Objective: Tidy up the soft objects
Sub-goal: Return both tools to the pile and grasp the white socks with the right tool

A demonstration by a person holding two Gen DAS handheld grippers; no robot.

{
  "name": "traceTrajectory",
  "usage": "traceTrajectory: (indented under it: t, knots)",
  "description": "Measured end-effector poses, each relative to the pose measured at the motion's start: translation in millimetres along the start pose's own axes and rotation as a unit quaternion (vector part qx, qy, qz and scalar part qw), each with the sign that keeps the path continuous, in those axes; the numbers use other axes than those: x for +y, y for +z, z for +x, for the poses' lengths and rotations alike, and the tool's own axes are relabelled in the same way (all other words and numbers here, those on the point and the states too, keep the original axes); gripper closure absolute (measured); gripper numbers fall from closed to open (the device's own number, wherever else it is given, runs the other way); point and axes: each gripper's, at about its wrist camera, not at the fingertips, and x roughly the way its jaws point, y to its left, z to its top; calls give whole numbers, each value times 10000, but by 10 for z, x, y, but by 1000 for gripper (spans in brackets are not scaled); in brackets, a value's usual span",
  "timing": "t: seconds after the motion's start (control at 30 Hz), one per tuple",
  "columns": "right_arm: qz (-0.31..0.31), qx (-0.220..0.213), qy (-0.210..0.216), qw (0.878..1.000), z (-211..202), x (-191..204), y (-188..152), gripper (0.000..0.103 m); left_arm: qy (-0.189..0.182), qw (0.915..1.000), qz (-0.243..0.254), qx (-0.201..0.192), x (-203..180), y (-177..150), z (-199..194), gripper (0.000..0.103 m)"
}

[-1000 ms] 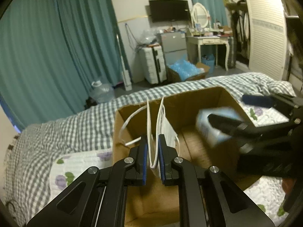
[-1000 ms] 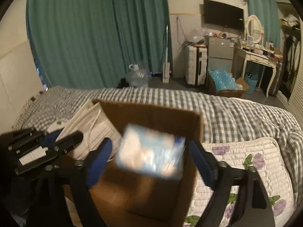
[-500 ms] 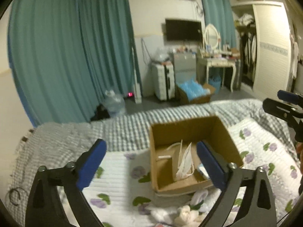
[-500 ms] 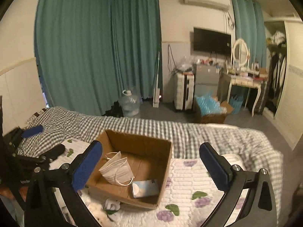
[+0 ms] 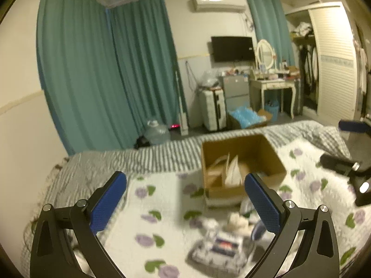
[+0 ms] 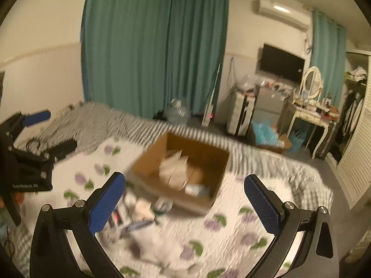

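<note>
A brown cardboard box [image 5: 273,159] sits on the bed's floral quilt [image 5: 162,199]; it also shows in the right wrist view [image 6: 150,162]. White face masks [image 5: 231,171] stand inside it, with a light blue tissue pack [image 6: 196,188] beside them. Several blurred soft items [image 5: 220,238] lie on the quilt in front of the box; they also show in the right wrist view [image 6: 139,210]. My left gripper [image 5: 185,199] is open and empty, held back above the quilt. My right gripper [image 6: 185,199] is open and empty, above the loose items. Each gripper shows at the edge of the other's view.
A grey checked blanket [image 5: 139,157] covers the far side of the bed. Teal curtains [image 5: 104,69], a water jug [image 5: 155,133], a suitcase [image 5: 213,108], a dressing table [image 5: 276,85] and a wardrobe [image 5: 336,64] stand beyond the bed.
Both grippers let go of the masks and the tissue pack in the box, opened wide and pulled back and up. The box now looks smaller and farther off.
</note>
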Motion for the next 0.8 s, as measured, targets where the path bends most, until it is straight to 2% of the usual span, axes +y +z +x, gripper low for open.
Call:
traceTrajectory:
  t: [0.13, 0.23, 0.43, 0.53, 0.67, 0.8]
  knots:
    - [42, 753, 346, 9965, 448, 143, -542, 0, -142, 9990, -214, 369, -65, -402, 146, 0]
    - [108, 1226, 412, 9915, 794, 173, -892, 1, -79, 9974, -236, 671, -123, -701, 324, 0]
    - [233, 2019, 597, 9773, 1358, 231, -1392, 15, -87, 9913, -351, 1263, -266, -1243, 611, 0]
    - [316, 2200, 812, 9716, 1542, 260, -1508, 22, -111, 9876, -255, 1542, -347, -1424, 705, 0]
    - [107, 2252, 804, 9709, 1580, 326, -1560, 28, -304, 9854, -195, 1664, -421, -1489, 716, 0]
    - [60, 2191, 799, 9724, 1528, 321, -1551, 45, -467, 9826, -136, 1793, -504, -1560, 734, 0]
